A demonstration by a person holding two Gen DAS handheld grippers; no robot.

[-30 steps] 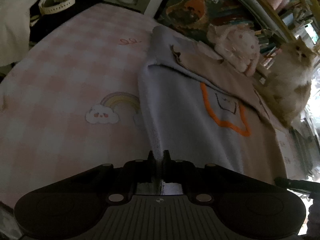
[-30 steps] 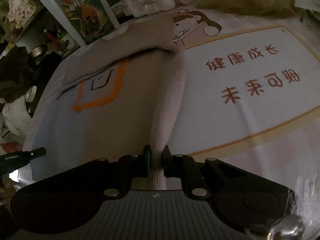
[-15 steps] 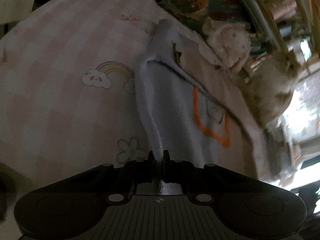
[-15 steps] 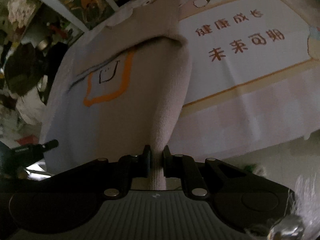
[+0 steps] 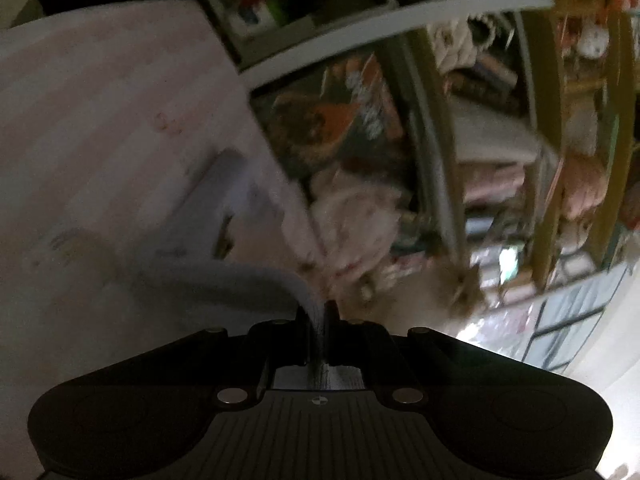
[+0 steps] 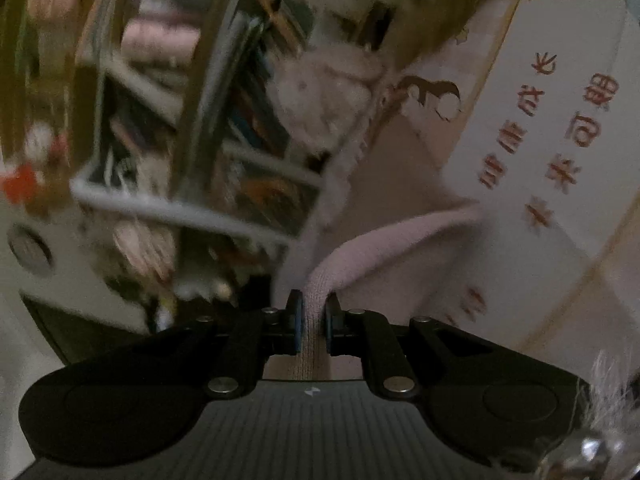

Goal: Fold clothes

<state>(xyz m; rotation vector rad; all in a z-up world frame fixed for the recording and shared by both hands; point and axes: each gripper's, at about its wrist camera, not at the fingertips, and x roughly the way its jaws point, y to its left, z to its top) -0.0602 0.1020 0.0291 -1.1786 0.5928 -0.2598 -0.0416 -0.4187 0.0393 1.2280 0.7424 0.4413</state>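
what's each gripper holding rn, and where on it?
Left gripper and right gripper: jaws each clamped on a bunched edge of the garment.

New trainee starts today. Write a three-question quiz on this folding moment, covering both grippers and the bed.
1. True or false: the left gripper is shut on the sweater.
2. What does the right gripper pinch? A) a book B) the sweater's pinkish-beige edge C) nothing
3. What colour are the characters printed on the bedsheet?

Key:
1. True; a grey fold sits between its closed fingers.
2. B
3. Orange-red, on a white panel.
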